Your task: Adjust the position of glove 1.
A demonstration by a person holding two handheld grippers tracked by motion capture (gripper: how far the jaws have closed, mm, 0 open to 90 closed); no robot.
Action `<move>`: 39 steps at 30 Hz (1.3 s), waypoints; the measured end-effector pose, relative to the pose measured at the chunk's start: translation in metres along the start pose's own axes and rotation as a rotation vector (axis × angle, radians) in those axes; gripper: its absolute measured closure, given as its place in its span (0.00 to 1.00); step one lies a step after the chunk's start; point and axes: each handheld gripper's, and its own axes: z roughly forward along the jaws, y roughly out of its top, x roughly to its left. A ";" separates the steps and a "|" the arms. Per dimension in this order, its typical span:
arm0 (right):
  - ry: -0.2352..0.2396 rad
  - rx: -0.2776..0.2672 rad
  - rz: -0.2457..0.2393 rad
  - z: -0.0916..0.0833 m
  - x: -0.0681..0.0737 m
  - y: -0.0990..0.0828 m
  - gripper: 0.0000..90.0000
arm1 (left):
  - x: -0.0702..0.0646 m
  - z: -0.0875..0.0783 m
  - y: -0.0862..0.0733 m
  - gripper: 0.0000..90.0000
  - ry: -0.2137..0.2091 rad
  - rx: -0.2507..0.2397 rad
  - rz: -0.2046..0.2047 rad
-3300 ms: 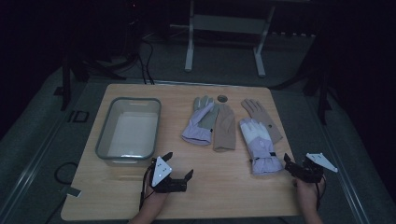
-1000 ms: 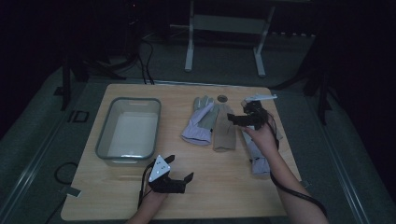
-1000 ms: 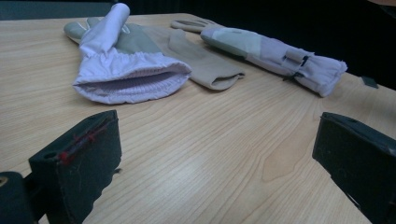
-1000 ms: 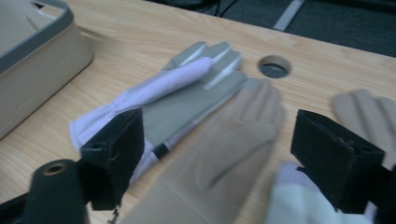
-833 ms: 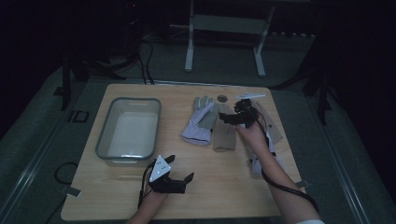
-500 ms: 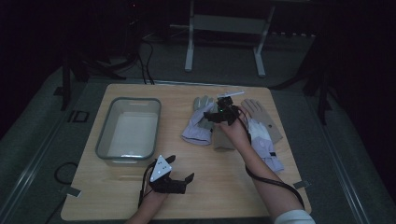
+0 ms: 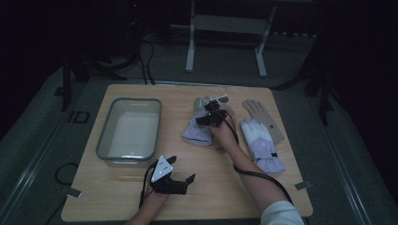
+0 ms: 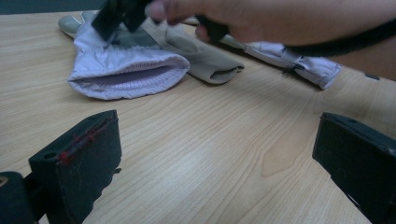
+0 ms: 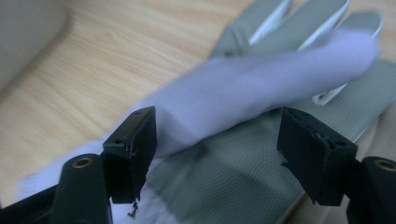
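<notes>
The lilac-and-grey glove (image 7: pixel 201 126) lies at upper centre of the high view, fingers toward the far edge; the right gripper (image 7: pixel 210 117) sits directly over it, jaws parted astride, narrowing, not yet pinching; the left gripper (image 7: pixel 180 180), gaping and empty, is well apart.

A lilac-and-grey glove (image 7: pixel 199 129) overlaps a tan glove (image 8: pixel 205 58) on the pale woodgrain table (image 7: pixel 234 187).

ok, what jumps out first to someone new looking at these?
The right tongs, jaws apart and just narrowing, sit over the lavender-and-grey glove at the table's middle, not yet gripping. A second glove lies to its right. A clear bin stands at the left, and the left tongs rest open at the near edge.
</notes>
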 end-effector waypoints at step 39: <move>0.202 -0.071 -0.210 -0.131 0.038 -0.072 0.95 | -0.001 -0.003 -0.002 0.02 0.024 -0.056 0.039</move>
